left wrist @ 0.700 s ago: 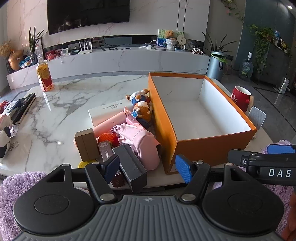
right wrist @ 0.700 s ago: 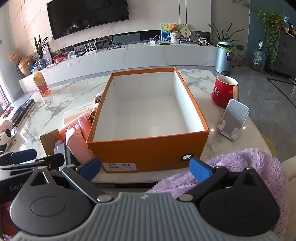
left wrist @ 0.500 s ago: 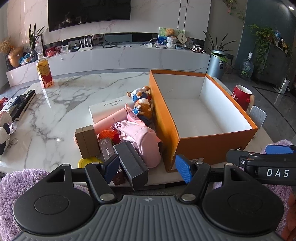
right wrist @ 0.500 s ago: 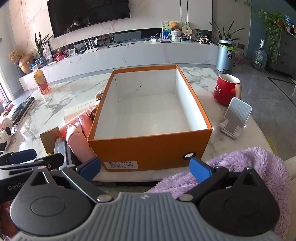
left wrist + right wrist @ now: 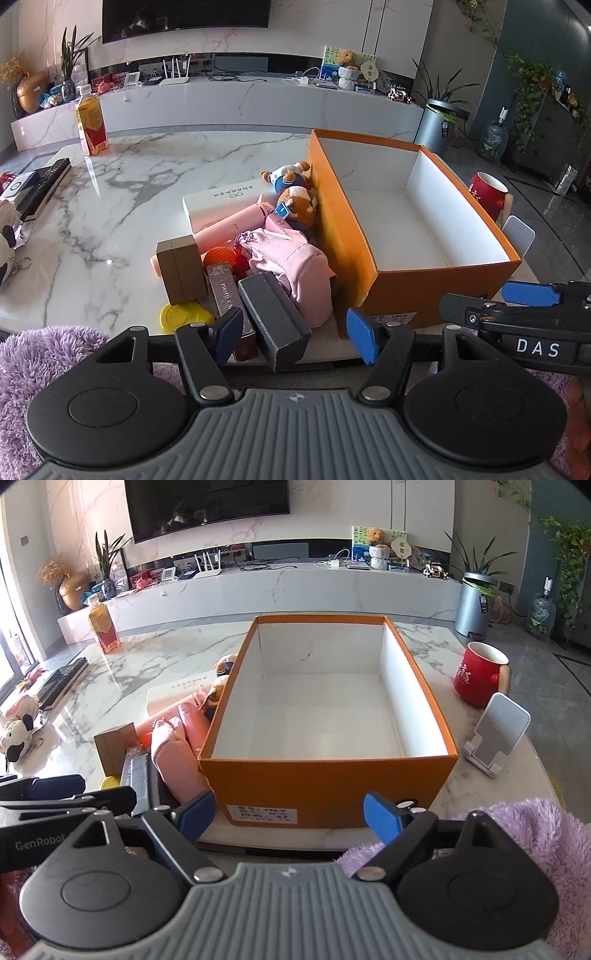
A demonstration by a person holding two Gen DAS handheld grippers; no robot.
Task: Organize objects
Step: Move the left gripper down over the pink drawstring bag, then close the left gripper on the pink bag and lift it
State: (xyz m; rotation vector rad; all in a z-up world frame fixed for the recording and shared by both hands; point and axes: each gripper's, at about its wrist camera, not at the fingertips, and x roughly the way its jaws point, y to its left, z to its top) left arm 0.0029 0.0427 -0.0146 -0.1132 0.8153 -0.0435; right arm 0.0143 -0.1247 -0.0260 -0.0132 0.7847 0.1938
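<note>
Both claws gape wide, holding nothing. The orange box (image 5: 332, 775) on the table (image 5: 110, 206) hides most of the toy pile (image 5: 266, 254) from the right wrist view; the left view shows it whole, left of the box.

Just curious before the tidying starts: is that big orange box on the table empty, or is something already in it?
Empty. The orange box has no lid, and its bare white floor and walls show in both views.

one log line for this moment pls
phase: pre-grasp | left gripper: open, empty | right gripper: open, empty | orange box: empty | clutter pile: left of box
</note>
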